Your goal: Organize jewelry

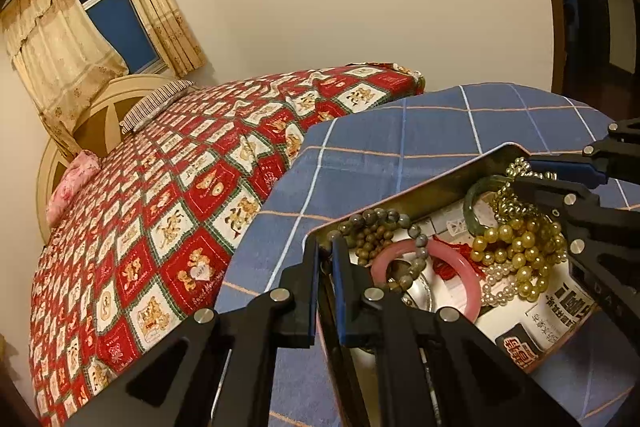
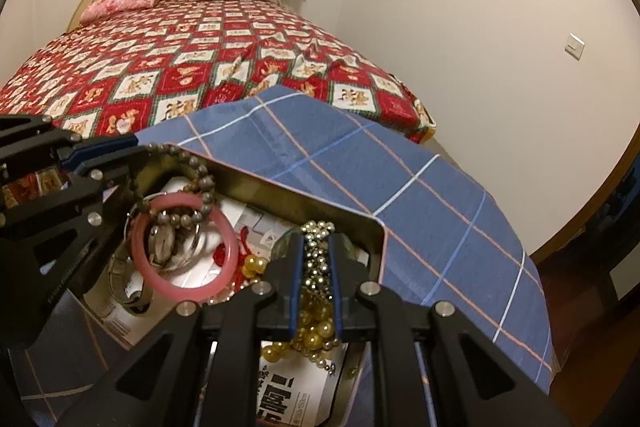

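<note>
L hand-held gripper (image 1: 326, 247) clamps tin wall (image 1: 400, 199); R hand-held gripper (image 2: 316, 247) grips bead chain (image 2: 316, 255).

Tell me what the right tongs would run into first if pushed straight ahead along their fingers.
The right tongs are already closed on the gold bead chain. Straight ahead, the chain's bunched top comes first, then probably the tin's far wall; depth is hard to judge.
</note>
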`<state>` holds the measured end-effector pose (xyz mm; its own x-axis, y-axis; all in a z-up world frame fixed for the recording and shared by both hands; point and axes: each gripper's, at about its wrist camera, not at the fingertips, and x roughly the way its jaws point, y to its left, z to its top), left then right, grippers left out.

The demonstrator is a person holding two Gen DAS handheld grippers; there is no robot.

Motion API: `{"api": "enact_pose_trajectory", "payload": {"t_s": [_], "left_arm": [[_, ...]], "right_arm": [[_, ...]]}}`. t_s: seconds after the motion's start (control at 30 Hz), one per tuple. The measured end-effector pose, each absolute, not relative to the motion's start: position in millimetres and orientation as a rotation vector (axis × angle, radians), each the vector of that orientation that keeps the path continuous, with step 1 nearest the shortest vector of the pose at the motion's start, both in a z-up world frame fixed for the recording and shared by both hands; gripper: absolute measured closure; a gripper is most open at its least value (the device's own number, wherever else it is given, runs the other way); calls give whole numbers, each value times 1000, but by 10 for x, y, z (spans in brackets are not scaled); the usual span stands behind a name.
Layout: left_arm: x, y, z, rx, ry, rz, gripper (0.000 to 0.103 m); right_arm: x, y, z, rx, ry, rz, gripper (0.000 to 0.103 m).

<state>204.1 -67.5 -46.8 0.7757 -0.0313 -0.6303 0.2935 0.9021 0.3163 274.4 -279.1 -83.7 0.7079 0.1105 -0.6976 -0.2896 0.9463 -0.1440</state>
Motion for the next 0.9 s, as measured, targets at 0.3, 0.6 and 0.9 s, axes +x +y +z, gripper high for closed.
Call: {"api": "enact_pose_trajectory", "payload": {"t_s": [0.3,0.6,0.9], "left_arm": [[1782,-551,-269,351,569,-157,14],[1558,-374,-130,288,559,-136,15],[1378,-319,-66,278,544,-137,15]], "right_arm": [[2571,-2840,-789,-255,730,195,44],[2313,-2956,-621,-230,692,172,36],[2175,-2940,-524,-215,665,179,35]]}}
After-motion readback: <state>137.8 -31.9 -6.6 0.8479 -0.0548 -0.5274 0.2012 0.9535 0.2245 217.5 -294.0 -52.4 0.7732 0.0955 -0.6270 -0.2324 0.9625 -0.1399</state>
